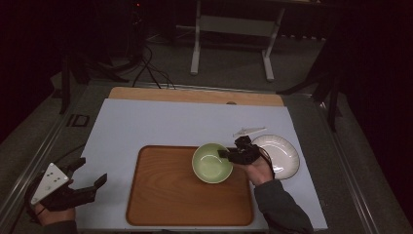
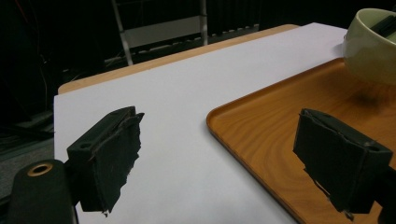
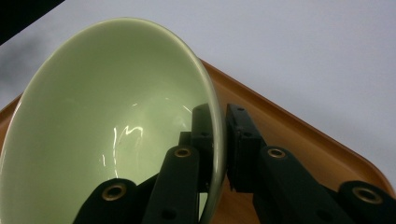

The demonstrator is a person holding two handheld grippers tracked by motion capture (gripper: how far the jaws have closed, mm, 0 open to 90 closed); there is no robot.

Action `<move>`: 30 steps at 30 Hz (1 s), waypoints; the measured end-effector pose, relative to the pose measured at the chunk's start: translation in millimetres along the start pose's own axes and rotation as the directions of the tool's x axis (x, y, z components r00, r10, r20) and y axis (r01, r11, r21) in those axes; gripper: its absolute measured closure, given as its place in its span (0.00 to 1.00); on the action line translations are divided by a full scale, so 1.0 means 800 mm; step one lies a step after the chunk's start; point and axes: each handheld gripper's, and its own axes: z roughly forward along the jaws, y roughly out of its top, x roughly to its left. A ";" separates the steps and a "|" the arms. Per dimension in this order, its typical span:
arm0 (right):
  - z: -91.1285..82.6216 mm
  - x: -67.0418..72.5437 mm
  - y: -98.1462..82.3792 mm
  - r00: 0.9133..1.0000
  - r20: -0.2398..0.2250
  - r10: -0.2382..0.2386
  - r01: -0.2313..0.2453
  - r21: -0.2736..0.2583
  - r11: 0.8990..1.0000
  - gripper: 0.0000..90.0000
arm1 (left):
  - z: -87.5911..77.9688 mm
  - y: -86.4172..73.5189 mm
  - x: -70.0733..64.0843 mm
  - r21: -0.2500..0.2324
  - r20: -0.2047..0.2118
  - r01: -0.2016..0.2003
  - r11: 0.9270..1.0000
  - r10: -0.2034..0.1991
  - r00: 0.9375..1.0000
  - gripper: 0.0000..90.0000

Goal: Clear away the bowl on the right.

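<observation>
A pale green bowl hangs over the far right part of a wooden tray. My right gripper is shut on the bowl's right rim, one jaw inside the bowl and one outside, as the right gripper view shows. The bowl appears lifted a little above the tray, with its shadow beneath. My left gripper rests open at the table's near left, off the tray, and nothing lies between its jaws.
A white plate lies right of the tray, with a white spoon just beyond it. A pale sheet covers the table; its wooden far edge shows. A metal stand's legs are on the floor behind.
</observation>
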 end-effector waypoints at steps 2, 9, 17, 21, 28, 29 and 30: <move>0.003 0.002 0.000 1.000 -0.005 -0.003 0.003 0.001 1.000 0.92 | 0.000 0.000 0.000 0.001 0.000 0.000 1.000 0.000 1.000 0.16; 0.011 0.011 0.001 1.000 -0.022 -0.020 0.020 0.010 1.000 0.92 | 0.000 0.000 0.000 -0.001 -0.002 0.001 1.000 -0.001 1.000 0.16; 0.015 0.016 0.002 0.999 -0.032 -0.023 0.023 0.010 1.000 0.92 | -0.001 0.000 0.001 -0.004 -0.003 0.002 1.000 -0.002 1.000 0.16; 0.017 0.019 0.001 0.999 -0.036 -0.024 0.025 0.014 1.000 0.92 | -0.001 0.000 0.000 -0.004 -0.003 0.002 1.000 -0.002 1.000 0.16; 0.022 0.021 -0.002 0.999 -0.045 -0.027 0.028 0.020 0.999 0.92 | -0.001 0.000 0.000 -0.005 -0.004 0.002 1.000 -0.002 1.000 0.16; 0.023 0.021 -0.003 0.999 -0.047 -0.026 0.027 0.022 0.999 0.92 | 0.000 0.000 0.000 -0.004 -0.004 0.002 1.000 -0.002 1.000 0.16; 0.024 0.022 -0.003 0.999 -0.046 -0.025 0.026 0.023 0.999 0.92 | 0.000 0.000 0.000 -0.003 -0.004 0.001 1.000 -0.001 1.000 0.16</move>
